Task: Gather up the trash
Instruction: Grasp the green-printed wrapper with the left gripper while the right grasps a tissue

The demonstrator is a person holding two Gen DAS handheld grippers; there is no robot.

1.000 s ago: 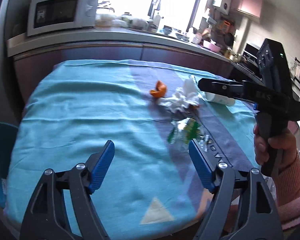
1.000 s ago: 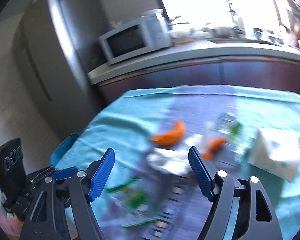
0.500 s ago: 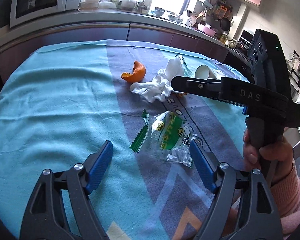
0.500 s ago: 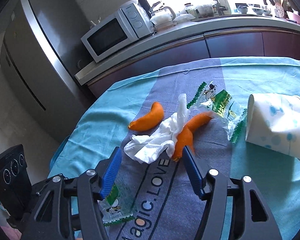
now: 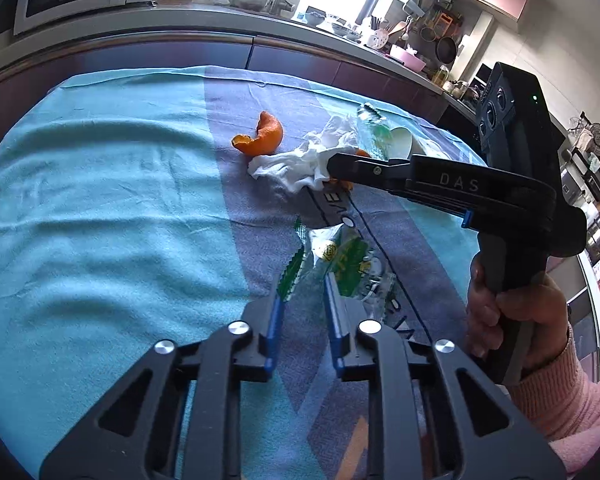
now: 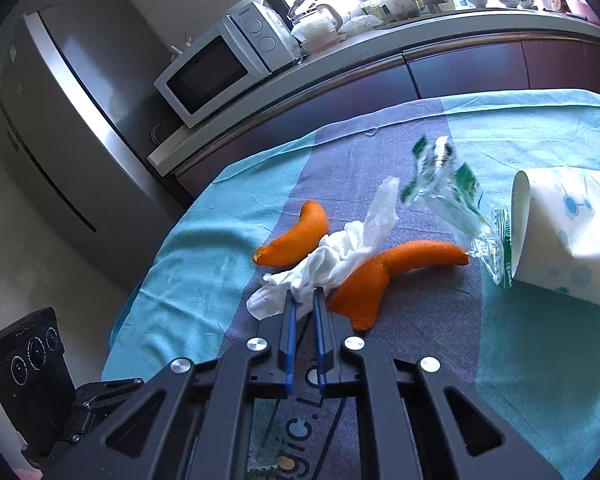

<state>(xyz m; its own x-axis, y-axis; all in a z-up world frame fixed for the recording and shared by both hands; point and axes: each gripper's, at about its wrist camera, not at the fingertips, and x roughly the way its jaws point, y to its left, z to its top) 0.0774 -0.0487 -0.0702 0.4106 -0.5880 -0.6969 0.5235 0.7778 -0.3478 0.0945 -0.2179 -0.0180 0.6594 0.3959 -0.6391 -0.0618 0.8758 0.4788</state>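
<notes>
Both claws have closed: left claw (image 5: pixel 303 286) on wrapper (image 5: pixel 340 258), right claw (image 6: pixel 304 300) on tissue (image 6: pixel 332 260).

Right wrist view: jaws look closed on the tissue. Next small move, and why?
Probably lift the right gripper straight up a little. Its jaws stand nearly together with a fold of the white tissue between them, so the grip seems made. The tissue lies over the orange peel and touches the other peel, so a slow lift should free it without dragging them.
</notes>
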